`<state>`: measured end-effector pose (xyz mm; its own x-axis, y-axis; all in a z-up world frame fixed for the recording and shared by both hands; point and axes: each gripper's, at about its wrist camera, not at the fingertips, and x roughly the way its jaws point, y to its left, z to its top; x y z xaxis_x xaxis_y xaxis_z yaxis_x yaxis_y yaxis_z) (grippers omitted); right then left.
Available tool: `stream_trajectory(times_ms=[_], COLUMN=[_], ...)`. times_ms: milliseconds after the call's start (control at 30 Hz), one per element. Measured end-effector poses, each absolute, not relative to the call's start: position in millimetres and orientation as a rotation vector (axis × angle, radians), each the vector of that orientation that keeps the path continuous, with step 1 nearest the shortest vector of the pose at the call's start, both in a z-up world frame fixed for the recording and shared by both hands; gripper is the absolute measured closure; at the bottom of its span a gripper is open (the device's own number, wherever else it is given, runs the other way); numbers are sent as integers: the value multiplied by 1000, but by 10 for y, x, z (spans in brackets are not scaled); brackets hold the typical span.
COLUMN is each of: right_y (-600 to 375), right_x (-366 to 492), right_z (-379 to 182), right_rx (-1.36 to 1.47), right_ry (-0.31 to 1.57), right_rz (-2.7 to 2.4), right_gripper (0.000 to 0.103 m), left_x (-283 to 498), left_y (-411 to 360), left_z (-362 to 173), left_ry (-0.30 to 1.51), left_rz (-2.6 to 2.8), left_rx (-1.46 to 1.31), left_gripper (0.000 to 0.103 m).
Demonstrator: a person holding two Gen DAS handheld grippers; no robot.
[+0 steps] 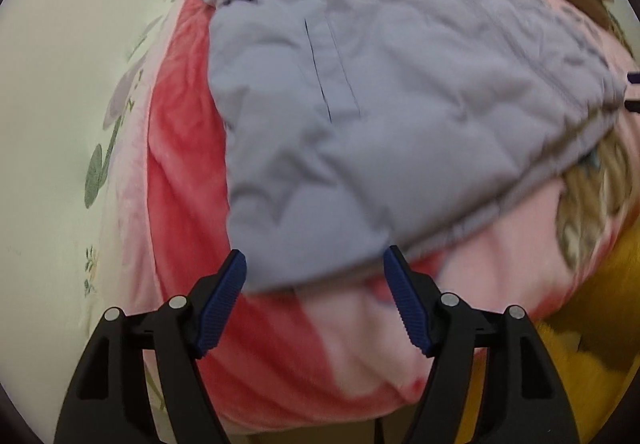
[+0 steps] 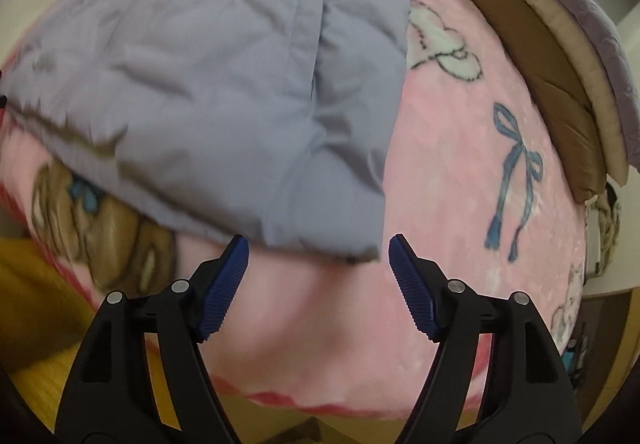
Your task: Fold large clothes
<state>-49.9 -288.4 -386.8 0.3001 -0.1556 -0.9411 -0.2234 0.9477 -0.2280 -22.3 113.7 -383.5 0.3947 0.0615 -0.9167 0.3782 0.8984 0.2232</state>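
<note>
A large lilac padded jacket (image 1: 380,95) lies spread on a pink and red blanket (image 1: 180,171). It also shows in the right wrist view (image 2: 200,83), with a pocket seam down its middle. My left gripper (image 1: 314,264) is open and empty, its blue pads on either side of the jacket's near left corner, just above it. My right gripper (image 2: 318,248) is open and empty, its pads flanking the jacket's near right corner.
The pink blanket (image 2: 460,183) carries a blue bow print and cartoon figures. Brown and beige cushions (image 2: 560,83) under a lilac cover lie at the far right. A cream floral sheet (image 1: 52,123) lies at the left. Yellow-brown floor (image 2: 36,304) shows below the bed edge.
</note>
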Motion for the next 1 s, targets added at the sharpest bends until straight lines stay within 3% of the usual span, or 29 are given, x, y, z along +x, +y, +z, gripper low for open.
stream_trajectory(times_ms=[500, 633, 733, 833, 867, 933, 967, 1000], right_y=[-2839, -2937, -2886, -2845, -2843, -2836, -2841, -2852], right_x=[-269, -237, -314, -271, -229, -152, -112, -95], right_z=[-3774, -3910, -4040, -4049, -4039, -4002, -3955, -3898], right_rx=[-468, -397, -432, -431, -427, -410, -391, -367], right_ry=[1062, 1141, 1171, 1154, 1142, 1131, 1128, 1123], right_rz=[-155, -171, -155, -179, -198, -217, -227, -233], right_gripper=[40, 39, 42, 43, 48, 68, 84, 87], left_x=[77, -56, -93, 18, 41, 148, 200, 229], left_y=[1361, 1306, 1312, 1231, 1190, 1100, 1092, 1092], left_z=[-3848, -4035, -4081, -4066, -4069, -4052, -4034, -4008], left_ry=[1053, 1102, 1103, 1101, 1088, 1058, 1046, 1030], left_rz=[48, 7, -8, 30, 42, 74, 96, 122], left_rx=[459, 523, 529, 547, 575, 628, 636, 642], left_gripper=[32, 32, 37, 51, 61, 75, 79, 80])
